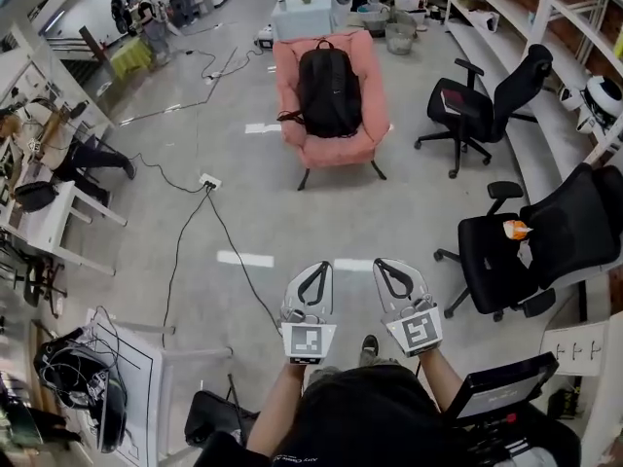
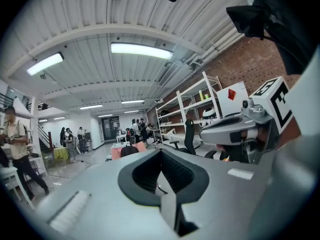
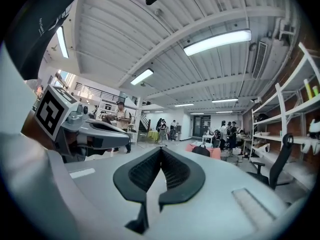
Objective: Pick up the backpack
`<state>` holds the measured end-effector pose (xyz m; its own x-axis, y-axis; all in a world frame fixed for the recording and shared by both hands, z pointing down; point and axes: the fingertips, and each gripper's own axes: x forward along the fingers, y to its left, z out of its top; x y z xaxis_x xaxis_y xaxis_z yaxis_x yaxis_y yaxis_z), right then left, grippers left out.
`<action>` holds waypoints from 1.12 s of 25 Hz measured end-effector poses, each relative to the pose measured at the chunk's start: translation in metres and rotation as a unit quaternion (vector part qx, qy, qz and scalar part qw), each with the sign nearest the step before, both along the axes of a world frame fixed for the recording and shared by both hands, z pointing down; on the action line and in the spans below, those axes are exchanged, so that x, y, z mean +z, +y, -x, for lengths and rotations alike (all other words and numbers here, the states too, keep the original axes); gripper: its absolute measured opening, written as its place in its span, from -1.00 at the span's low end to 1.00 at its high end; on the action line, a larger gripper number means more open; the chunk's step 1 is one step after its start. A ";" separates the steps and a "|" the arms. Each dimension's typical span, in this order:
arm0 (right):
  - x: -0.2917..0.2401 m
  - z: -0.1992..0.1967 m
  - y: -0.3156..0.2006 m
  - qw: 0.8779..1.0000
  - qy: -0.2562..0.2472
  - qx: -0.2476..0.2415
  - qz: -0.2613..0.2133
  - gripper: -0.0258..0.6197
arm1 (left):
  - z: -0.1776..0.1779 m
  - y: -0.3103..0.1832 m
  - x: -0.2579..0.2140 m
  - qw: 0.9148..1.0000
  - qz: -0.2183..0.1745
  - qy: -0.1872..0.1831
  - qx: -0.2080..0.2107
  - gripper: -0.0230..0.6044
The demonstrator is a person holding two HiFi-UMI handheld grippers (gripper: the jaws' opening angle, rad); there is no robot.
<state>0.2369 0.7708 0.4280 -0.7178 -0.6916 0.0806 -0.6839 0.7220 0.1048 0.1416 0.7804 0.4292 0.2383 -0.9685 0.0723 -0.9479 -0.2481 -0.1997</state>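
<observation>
A black backpack [image 1: 329,91] stands upright on a pink armchair [image 1: 328,145] across the floor, far ahead of me. It shows small in the left gripper view as a dark backpack [image 2: 129,150] and in the right gripper view as a dark backpack [image 3: 201,151] on the pink seat. My left gripper [image 1: 314,274] and right gripper [image 1: 388,269] are held side by side close to my body, both shut and empty, pointing level toward the chair. The right gripper [image 2: 239,130] is seen from the left gripper view, and the left gripper [image 3: 92,129] from the right one.
Two black office chairs [image 1: 482,105] [image 1: 545,246] stand at the right by shelving [image 1: 545,27]. A power strip [image 1: 209,181] with cables [image 1: 234,261] lies on the floor left of my path. White tables [image 1: 49,224] and a seated person [image 1: 58,144] are at the left.
</observation>
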 end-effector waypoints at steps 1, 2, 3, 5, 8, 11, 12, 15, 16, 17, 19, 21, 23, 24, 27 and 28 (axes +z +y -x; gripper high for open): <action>0.003 -0.002 -0.012 1.000 -0.001 -0.002 0.003 -0.88 | -0.002 -0.009 0.002 1.000 0.002 -0.002 -0.001 -0.92; 0.007 -0.003 -0.023 1.000 -0.001 -0.005 0.005 -0.88 | -0.003 -0.017 0.005 1.000 0.004 -0.003 -0.003 -0.92; 0.011 -0.004 -0.035 1.000 0.002 -0.009 0.007 -0.88 | -0.004 -0.026 0.007 1.000 0.005 -0.004 -0.007 -0.92; 0.018 -0.002 -0.054 1.000 0.006 -0.018 0.014 -0.88 | -0.004 -0.042 0.012 1.000 0.012 -0.007 -0.014 -0.92; 0.025 0.013 -0.077 0.999 0.007 -0.034 0.027 -0.88 | 0.013 -0.067 0.023 0.999 0.028 0.002 -0.030 -0.92; 0.033 0.035 -0.110 0.999 0.021 -0.039 0.025 -0.88 | 0.039 -0.101 0.035 0.998 0.043 0.019 -0.039 -0.92; 0.035 0.042 -0.123 0.999 0.027 -0.034 0.026 -0.88 | 0.046 -0.114 0.039 0.998 0.050 0.024 -0.036 -0.92; 0.031 0.065 -0.169 0.999 0.033 -0.009 0.029 -0.88 | 0.069 -0.159 0.043 0.998 0.043 0.036 -0.025 -0.92; 0.027 0.074 -0.183 0.999 0.032 -0.004 0.027 -0.88 | 0.078 -0.175 0.041 0.998 0.034 0.039 -0.020 -0.92; 0.022 0.083 -0.196 0.999 0.032 -0.001 0.024 -0.88 | 0.086 -0.189 0.038 0.999 0.029 0.042 -0.013 -0.92; 0.012 0.100 -0.219 0.999 0.038 0.005 0.016 -0.88 | 0.100 -0.214 0.032 0.999 0.028 0.046 0.004 -0.92; 0.002 0.114 -0.243 0.999 0.040 0.019 0.009 -0.88 | 0.117 -0.244 0.027 0.999 0.027 0.042 0.017 -0.92; -0.004 0.124 -0.268 0.999 0.033 0.034 0.002 -0.88 | 0.137 -0.277 0.024 0.999 0.023 0.040 0.017 -0.92; -0.004 0.128 -0.278 0.999 0.030 0.038 0.003 -0.88 | 0.145 -0.290 0.025 0.999 0.024 0.043 0.013 -0.92; 0.004 0.136 -0.300 0.999 0.032 0.040 0.016 -0.88 | 0.161 -0.319 0.035 0.998 0.034 0.059 0.008 -0.92; 0.009 0.137 -0.310 0.998 0.034 0.043 0.020 -0.88 | 0.164 -0.329 0.041 0.997 0.039 0.064 0.008 -0.92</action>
